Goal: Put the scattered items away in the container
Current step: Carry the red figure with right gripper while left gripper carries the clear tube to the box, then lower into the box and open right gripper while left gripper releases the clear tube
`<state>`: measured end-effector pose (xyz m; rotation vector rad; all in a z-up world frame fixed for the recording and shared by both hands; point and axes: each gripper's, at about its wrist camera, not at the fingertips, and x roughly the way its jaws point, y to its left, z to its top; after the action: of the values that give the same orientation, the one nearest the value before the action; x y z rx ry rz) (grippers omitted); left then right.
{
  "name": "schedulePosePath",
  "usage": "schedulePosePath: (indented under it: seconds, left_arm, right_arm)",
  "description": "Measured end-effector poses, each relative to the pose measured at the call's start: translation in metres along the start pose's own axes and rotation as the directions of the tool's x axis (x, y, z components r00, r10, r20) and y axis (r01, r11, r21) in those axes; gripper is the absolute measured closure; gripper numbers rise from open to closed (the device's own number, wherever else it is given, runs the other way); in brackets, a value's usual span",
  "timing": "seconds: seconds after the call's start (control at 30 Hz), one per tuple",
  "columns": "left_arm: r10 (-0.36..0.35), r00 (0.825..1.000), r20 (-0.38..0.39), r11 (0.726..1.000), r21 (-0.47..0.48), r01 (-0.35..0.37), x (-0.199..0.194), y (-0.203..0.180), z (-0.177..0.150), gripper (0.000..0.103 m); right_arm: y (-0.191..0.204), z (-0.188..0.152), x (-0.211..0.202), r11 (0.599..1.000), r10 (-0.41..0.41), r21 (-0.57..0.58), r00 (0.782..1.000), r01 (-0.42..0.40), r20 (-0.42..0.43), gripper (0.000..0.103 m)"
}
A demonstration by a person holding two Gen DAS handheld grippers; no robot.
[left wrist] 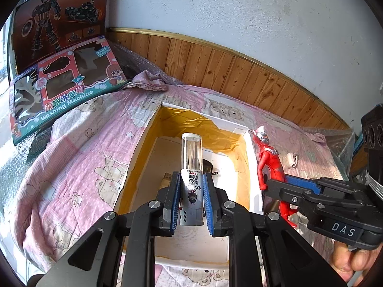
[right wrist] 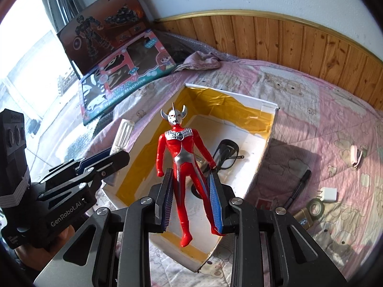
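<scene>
Both grippers loaded above box [right wrist: 268, 129]: bottle [left wrist: 191, 165], figure [right wrist: 182, 157].

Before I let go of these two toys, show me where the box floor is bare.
The box floor is bare along the far yellow-lined wall and in the near left corner. The black sunglasses crowd the middle toward the right wall. The left hand-held gripper holds the clear-topped cylinder toy above the box; the right hand-held gripper holds the red figure.

Pink quilted bed [right wrist: 311, 100]: box [right wrist: 268, 143], toy cartons [left wrist: 67, 91], marker [right wrist: 298, 189], charger [right wrist: 329, 194]
</scene>
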<state>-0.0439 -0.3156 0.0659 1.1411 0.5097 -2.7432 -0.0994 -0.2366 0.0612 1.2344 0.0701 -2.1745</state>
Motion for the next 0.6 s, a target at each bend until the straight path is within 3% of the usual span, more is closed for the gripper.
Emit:
schedulePosePath:
  seconds: [0.6]
  left_arm:
    - [-0.081, 0.988, -0.133, 0.997, -0.002, 0.081, 0.037, -0.016, -0.029, 0.084]
  right_arm:
    - [0.008, 0.056, 0.081, 0.998, 0.015, -0.059, 0.991, -0.024, -0.135, 0.073]
